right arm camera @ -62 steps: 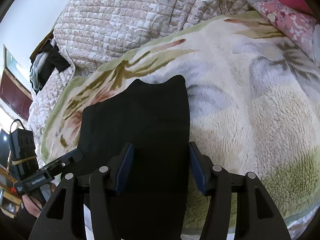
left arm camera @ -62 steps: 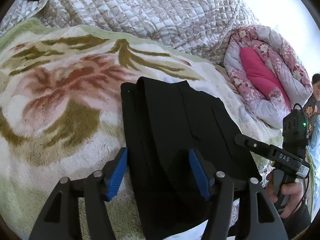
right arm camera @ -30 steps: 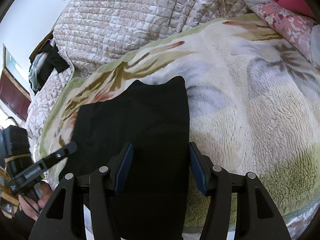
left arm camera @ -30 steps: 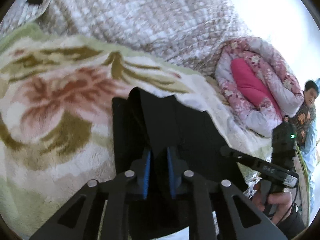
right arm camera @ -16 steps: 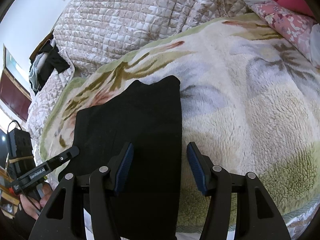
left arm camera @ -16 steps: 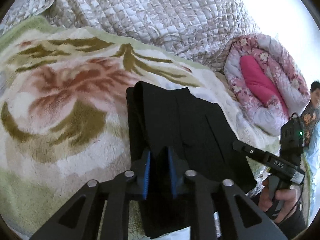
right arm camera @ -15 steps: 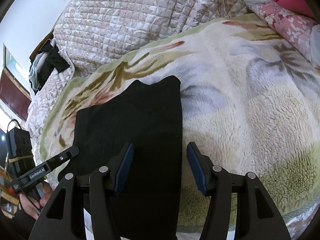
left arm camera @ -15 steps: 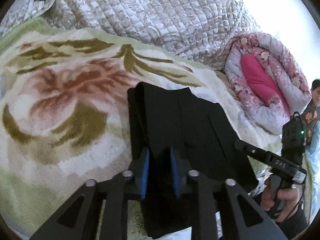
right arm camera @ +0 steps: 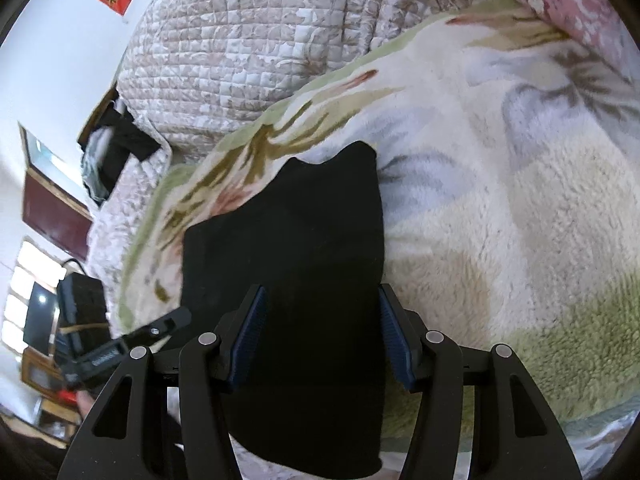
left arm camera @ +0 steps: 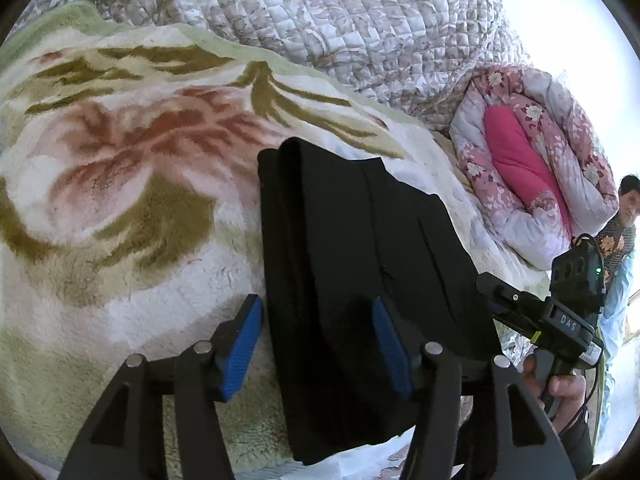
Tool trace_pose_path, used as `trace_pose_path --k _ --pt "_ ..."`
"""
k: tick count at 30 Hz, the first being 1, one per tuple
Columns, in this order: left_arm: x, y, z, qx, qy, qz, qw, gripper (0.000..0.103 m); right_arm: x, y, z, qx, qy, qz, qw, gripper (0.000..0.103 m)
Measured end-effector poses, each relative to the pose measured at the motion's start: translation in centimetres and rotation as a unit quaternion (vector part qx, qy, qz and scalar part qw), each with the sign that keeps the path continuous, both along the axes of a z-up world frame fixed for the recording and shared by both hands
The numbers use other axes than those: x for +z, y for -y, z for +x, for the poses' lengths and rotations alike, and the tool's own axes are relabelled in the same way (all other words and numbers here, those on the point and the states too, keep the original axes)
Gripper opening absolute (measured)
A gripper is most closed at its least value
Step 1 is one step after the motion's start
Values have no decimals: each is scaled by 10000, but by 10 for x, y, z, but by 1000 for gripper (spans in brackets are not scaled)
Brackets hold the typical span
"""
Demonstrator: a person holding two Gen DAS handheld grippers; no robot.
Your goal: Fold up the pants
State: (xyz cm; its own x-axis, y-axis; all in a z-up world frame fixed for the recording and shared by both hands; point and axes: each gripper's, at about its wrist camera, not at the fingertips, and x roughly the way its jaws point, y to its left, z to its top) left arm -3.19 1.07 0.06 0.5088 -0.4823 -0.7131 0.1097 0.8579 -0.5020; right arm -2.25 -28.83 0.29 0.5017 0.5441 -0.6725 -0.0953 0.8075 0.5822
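Black pants [left arm camera: 352,264] lie folded in a long stack on a fleecy floral blanket [left arm camera: 120,184], their near end hanging over the bed's front edge. My left gripper [left arm camera: 318,332] is open, its blue pads astride the left part of the stack. In the right wrist view the pants [right arm camera: 304,240] run away from me, and my right gripper [right arm camera: 320,332] is open above their near end. The right gripper also shows in the left wrist view [left arm camera: 496,292], at the pants' right edge. The left gripper shows in the right wrist view [right arm camera: 168,324], at their left edge.
A quilted beige cover [left arm camera: 340,20] is heaped at the back of the bed. A rolled pink floral quilt [left arm camera: 532,168] lies at the right. A person [left arm camera: 624,208] stands at the far right. Dark clothes [right arm camera: 116,148] lie at the far left.
My left gripper was shut on a fold of the pants and has opened and let go. The right gripper stayed open and tilted a little.
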Motion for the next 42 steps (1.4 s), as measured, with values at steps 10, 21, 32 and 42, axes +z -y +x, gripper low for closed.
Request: trace_pose_path --k 10,21,32,42 --pt "-1 13 -1 -37 199 188 9996 56 -3 -9 1 125 -40 -170 9998 38" --pt "-1 14 5 64 205 30 9998 45 -10 -10 10 30 -67 -108 9999 34" --pt "24 29 -4 19 574 575 9967 28 16 -20 -1 23 378 -428 9984 17" --pt "51 35 1 -213 843 908 9921 24 56 -50 11 306 836 -491 9948 16"
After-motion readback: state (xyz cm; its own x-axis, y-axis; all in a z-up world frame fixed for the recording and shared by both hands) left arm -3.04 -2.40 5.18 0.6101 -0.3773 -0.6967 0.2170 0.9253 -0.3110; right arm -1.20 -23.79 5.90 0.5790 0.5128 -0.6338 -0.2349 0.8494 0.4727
